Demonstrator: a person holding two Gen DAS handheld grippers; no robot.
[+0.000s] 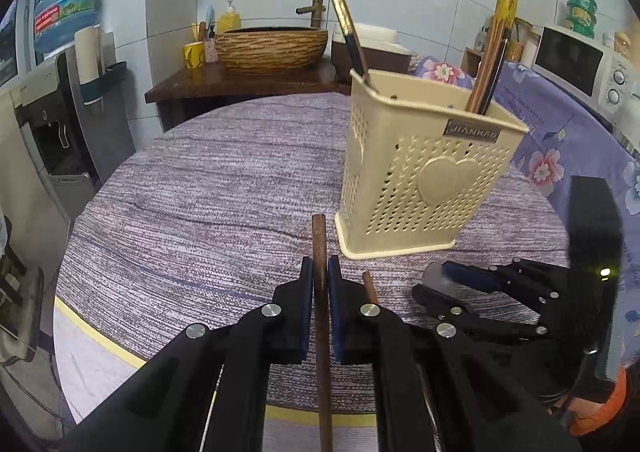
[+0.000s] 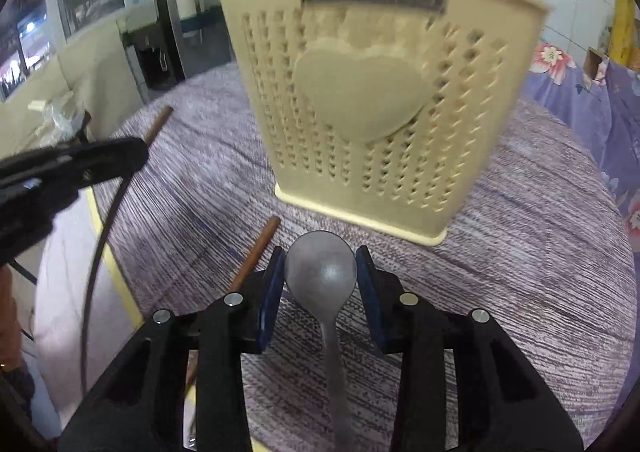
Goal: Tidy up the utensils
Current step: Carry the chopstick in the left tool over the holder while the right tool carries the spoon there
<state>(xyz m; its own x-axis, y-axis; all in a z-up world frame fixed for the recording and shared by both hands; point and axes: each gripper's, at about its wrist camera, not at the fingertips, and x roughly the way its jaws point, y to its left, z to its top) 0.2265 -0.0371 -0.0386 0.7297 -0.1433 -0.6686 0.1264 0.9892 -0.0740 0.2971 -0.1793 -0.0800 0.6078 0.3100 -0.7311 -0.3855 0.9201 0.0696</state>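
Observation:
My left gripper (image 1: 320,272) is shut on a dark brown chopstick (image 1: 319,244), whose tip pokes forward above the purple tablecloth. A second brown chopstick (image 1: 370,288) lies on the cloth just to its right. The cream perforated utensil holder (image 1: 424,172) stands beyond, with several chopsticks (image 1: 488,64) and a dark handle (image 1: 348,28) in it. In the right wrist view my right gripper (image 2: 320,272) has its blue pads against both sides of a grey metal spoon's bowl (image 2: 320,268), close in front of the holder (image 2: 380,112). The loose chopstick (image 2: 256,252) lies left of it.
The round table's yellow-trimmed edge (image 1: 100,336) runs along the near left. Behind are a woven basin (image 1: 272,48) on a wooden counter, a water dispenser (image 1: 60,112) at left, and a microwave (image 1: 580,64) on a floral cloth (image 1: 560,140) at right.

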